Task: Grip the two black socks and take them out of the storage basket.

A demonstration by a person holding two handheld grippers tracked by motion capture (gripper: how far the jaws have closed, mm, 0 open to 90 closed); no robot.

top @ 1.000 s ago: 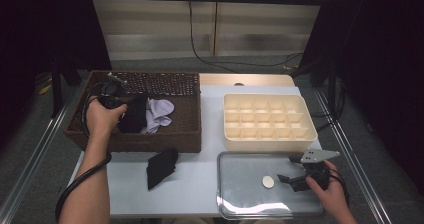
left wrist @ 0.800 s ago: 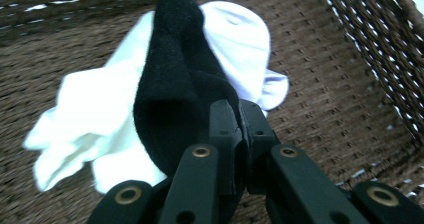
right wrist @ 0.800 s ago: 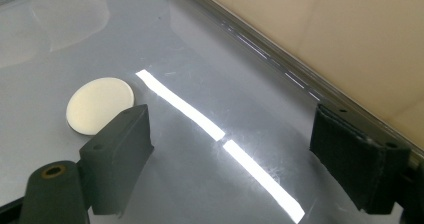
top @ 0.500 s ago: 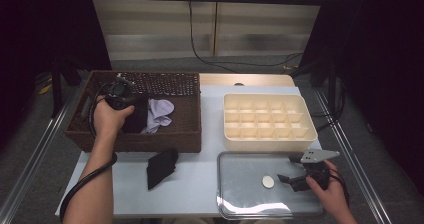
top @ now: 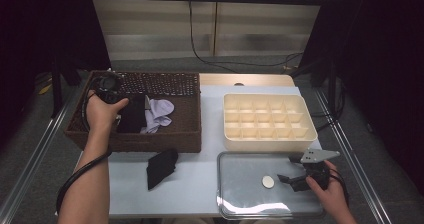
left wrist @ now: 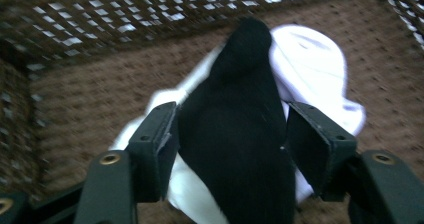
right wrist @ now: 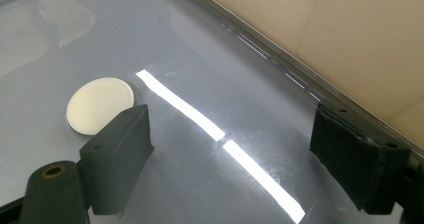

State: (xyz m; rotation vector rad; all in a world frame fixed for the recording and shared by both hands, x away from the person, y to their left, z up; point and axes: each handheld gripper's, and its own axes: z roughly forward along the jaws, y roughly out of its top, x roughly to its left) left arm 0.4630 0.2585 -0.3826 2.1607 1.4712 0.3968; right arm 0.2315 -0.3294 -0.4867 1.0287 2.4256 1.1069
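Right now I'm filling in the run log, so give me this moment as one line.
left gripper: open astride black sock in wicker basket | right gripper: open, empty, over metal tray | white disc: on tray

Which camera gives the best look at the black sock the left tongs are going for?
The left gripper view: the black sock lies large between the open left tongs, on white cloth. The high view shows it small in the basket.
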